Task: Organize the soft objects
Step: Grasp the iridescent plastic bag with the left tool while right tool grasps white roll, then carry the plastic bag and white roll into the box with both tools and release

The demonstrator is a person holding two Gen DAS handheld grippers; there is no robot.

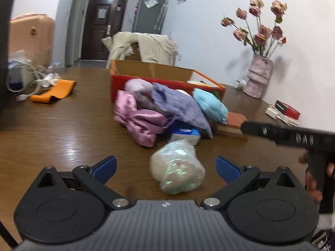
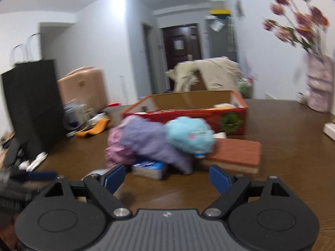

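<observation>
My left gripper [image 1: 166,166] is spread wide, a crinkly plastic-wrapped bundle [image 1: 177,167] lying on the wooden table [image 1: 62,136] between its fingers, untouched. My right gripper [image 2: 167,177] is also released, holding nothing. Beyond, mid-table, the purple pouch [image 2: 152,142], pink satin bag [image 1: 138,121] and blue plush [image 2: 189,136] heap against the red cardboard box [image 2: 188,115].

Premises: a lived-in home, evidently an apartment living and dining area. Ahead of the fingers, a wood-grain surface [image 1: 62,129] carries a vase of dried roses [image 1: 259,75]. Beyond it stand a dark entrance door [image 1: 100,23], a grey refrigerator [image 1: 148,14], a pink suitcase [image 1: 31,35] and a beige coat [image 1: 146,46] draped over furniture.
</observation>
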